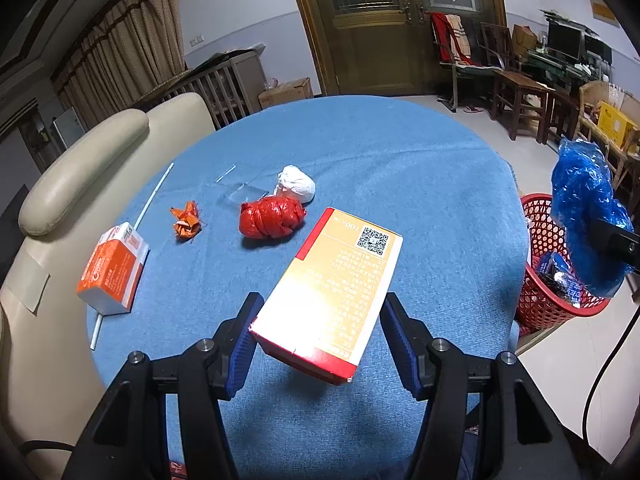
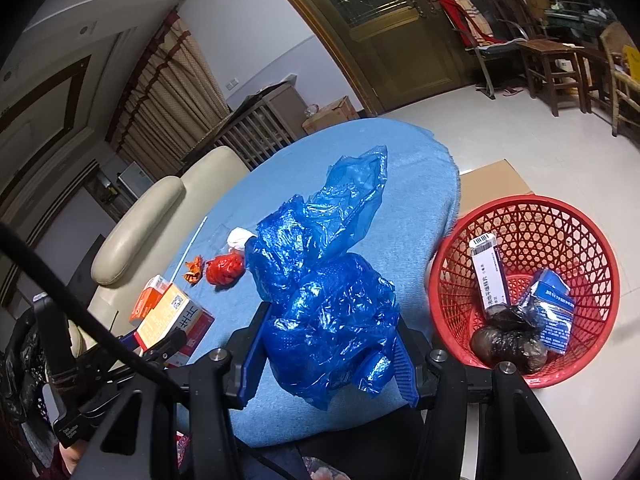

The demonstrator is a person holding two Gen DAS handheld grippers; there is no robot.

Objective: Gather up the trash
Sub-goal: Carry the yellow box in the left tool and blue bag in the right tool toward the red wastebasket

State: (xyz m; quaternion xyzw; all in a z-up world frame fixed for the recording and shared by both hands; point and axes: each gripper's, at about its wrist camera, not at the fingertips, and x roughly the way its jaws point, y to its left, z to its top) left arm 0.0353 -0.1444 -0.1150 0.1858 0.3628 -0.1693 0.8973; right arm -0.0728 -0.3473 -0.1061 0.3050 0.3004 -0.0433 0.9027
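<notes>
Left gripper [image 1: 320, 320] is clamped on a tan-and-red carton [image 1: 332, 292], one blue pad on each long side; the carton sits tilted and lifted off the blue tablecloth [image 1: 400, 160], a shadow under its near corner. Right gripper [image 2: 330, 344] is clenched on a crumpled blue plastic bag [image 2: 324, 280], held above the near edge of the table, the loose end of the bag standing up.

Still on the cloth, left wrist view: red plastic wad [image 1: 272, 216] near the middle, white paper ball [image 1: 298, 184] just behind it and touching or nearly so, small orange wrapper [image 1: 186, 222] to its left, orange-and-white box [image 1: 114, 268] near the left edge lying over a white straw [image 1: 132, 240]. A clear plastic piece [image 1: 242, 194] lies flat behind the red wad.

Red mesh basket [image 2: 524, 288] stands on the floor beside the table, to the right. Inside: white medicine box [image 2: 490, 276] upright, blue box [image 2: 554, 312], dark knotted bag [image 2: 508, 340].
</notes>
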